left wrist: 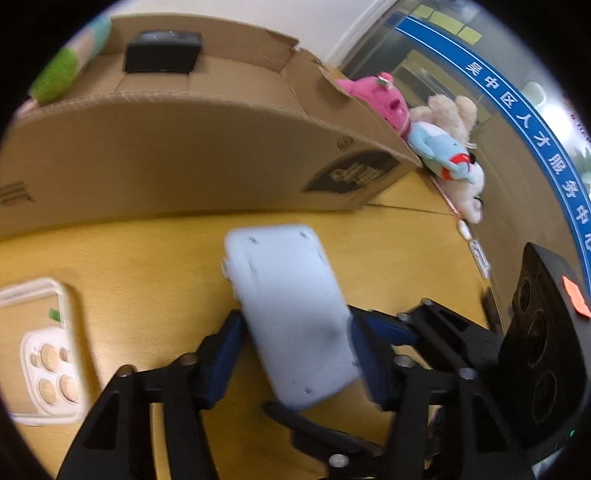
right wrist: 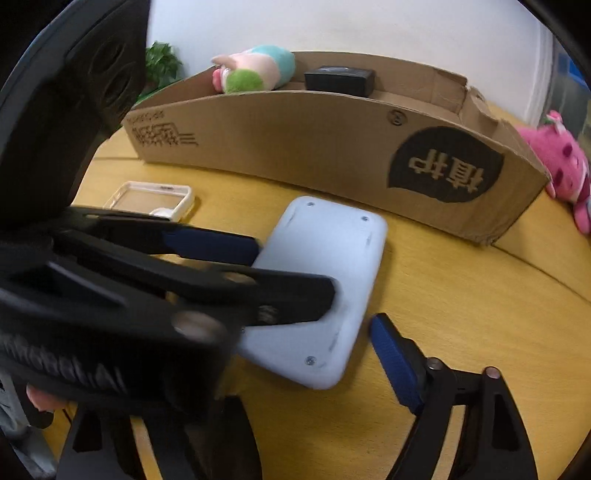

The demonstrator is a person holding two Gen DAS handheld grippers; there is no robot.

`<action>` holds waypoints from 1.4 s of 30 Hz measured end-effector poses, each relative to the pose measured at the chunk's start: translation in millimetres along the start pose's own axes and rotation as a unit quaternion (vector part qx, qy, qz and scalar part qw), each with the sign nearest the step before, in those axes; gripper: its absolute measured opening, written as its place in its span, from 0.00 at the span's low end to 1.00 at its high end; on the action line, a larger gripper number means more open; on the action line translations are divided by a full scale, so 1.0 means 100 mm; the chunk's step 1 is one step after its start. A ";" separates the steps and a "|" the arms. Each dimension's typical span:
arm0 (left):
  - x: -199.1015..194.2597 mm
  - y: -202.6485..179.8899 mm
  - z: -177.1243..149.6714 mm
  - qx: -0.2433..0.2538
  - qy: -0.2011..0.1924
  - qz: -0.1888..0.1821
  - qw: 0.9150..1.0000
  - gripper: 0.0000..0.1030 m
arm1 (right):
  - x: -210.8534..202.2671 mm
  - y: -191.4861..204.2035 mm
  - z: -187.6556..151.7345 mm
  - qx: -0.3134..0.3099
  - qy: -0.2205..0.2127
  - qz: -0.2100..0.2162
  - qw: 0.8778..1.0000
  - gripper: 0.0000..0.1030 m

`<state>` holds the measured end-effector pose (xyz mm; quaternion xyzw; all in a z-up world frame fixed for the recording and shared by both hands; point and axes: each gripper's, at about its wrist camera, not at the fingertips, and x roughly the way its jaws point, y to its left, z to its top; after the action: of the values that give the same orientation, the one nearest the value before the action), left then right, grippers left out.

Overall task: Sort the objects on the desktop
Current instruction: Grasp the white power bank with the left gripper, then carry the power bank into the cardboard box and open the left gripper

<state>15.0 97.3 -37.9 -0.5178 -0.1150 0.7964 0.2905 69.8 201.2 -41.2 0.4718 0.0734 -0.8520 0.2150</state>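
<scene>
The cardboard box (right wrist: pixel 332 147), beyond the right claw's tips, carries a black blob-shaped mark (right wrist: pixel 445 166) with the characters 植护 printed upside down, a small round stamp (right wrist: pixel 396 117) above it too small to read, and a blurred code pattern (right wrist: pixel 162 136) at its left end. Far right of the left claw, a blue band (left wrist: pixel 517 122) on the glass wall reads 吴中区人才服务中心 in white characters.

Yellow wooden desk (right wrist: pixel 461 314), white wall (right wrist: pixel 332 26) behind, glass partition (left wrist: pixel 443 74) with blue band.
</scene>
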 end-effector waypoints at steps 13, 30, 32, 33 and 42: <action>-0.40 -0.22 -0.02 0.048 -0.065 0.024 0.996 0.34 | -0.25 0.05 -0.04 0.024 -0.053 0.006 0.998 0.70; -1.83 -0.96 1.40 0.164 -0.239 -0.003 0.957 0.31 | -1.77 -0.01 1.56 -0.069 -0.226 -0.052 0.970 0.70; -1.89 -0.96 1.64 0.162 -0.243 -0.007 0.956 0.31 | -1.84 -0.08 1.83 -0.075 -0.234 -0.049 0.968 0.70; -1.91 -0.95 1.78 0.160 -0.246 -0.009 0.956 0.31 | -1.84 -0.10 1.97 -0.075 -0.235 -0.048 0.968 0.70; -1.48 -0.55 2.65 0.117 -0.207 -0.007 0.971 0.30 | -1.48 -0.62 2.88 -0.054 -0.199 0.006 0.979 0.70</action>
<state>-158.2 86.5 216.8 -0.3032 -0.0820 0.8921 0.3248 -111.2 205.7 234.1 0.2810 0.0718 -0.9223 0.2556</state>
